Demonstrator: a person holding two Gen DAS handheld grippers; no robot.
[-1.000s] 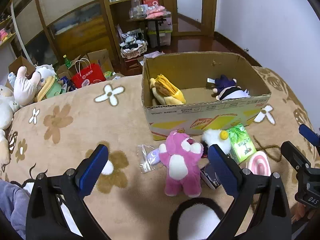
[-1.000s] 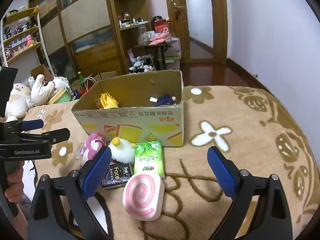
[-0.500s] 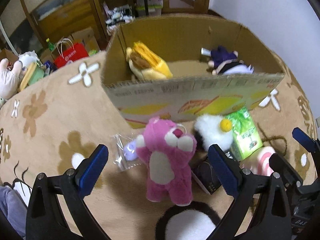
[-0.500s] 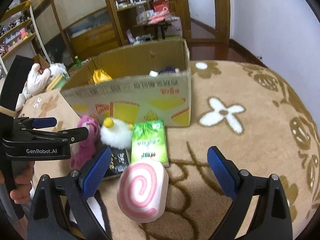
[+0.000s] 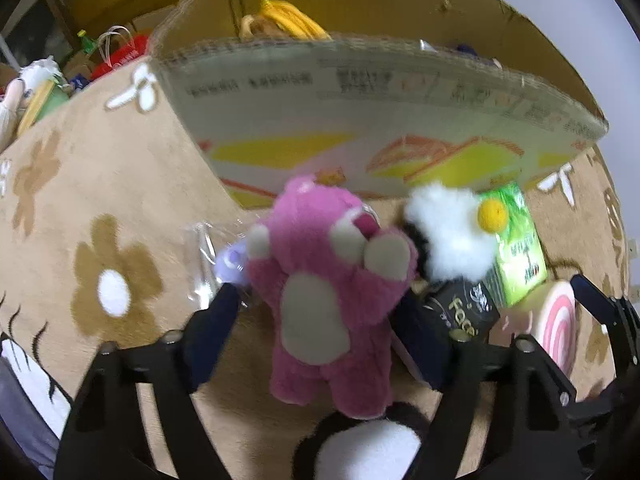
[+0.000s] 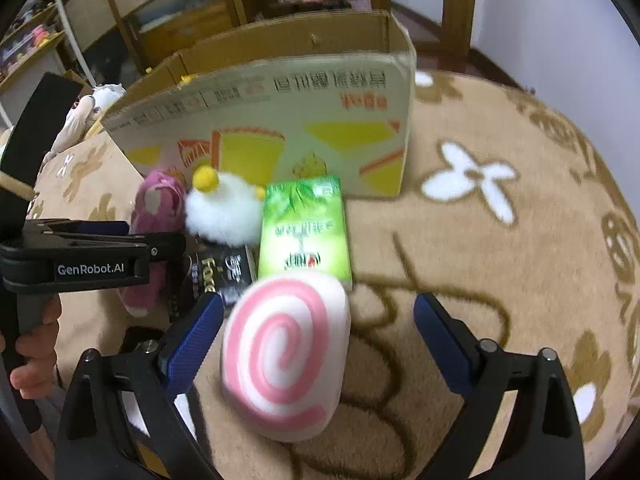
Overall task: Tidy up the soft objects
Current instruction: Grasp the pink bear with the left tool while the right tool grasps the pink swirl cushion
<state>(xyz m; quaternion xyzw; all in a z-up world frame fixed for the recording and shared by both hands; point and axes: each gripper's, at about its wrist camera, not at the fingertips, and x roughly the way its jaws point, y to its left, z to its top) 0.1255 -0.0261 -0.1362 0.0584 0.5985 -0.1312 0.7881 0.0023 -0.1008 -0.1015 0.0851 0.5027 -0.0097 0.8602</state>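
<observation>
A pink plush bear [image 5: 328, 292] lies on the tan flowered rug in front of the cardboard box [image 5: 360, 120]. My left gripper [image 5: 316, 320] is open, its jaws on either side of the bear's body. A white fluffy toy with a yellow ball [image 5: 452, 232] lies right of the bear. A pink swirl roll cushion [image 6: 284, 352] lies between the open jaws of my right gripper [image 6: 320, 320], nearer the left one. The bear [image 6: 156, 216] and white toy [image 6: 224, 208] also show in the right wrist view. A yellow plush [image 5: 288, 20] sits inside the box.
A green tissue pack [image 6: 304, 228] and a black packet [image 6: 220, 272] lie beside the toys. A clear bag [image 5: 212, 256] lies left of the bear. A black-and-white plush [image 5: 360, 448] lies near me. Plush toys and a red bag [image 5: 120, 56] are at far left.
Both grippers have moved forward and down. The left jaws now flank the pink bear and have narrowed; the right jaws now flank the swirl cushion. The box looms closer.
</observation>
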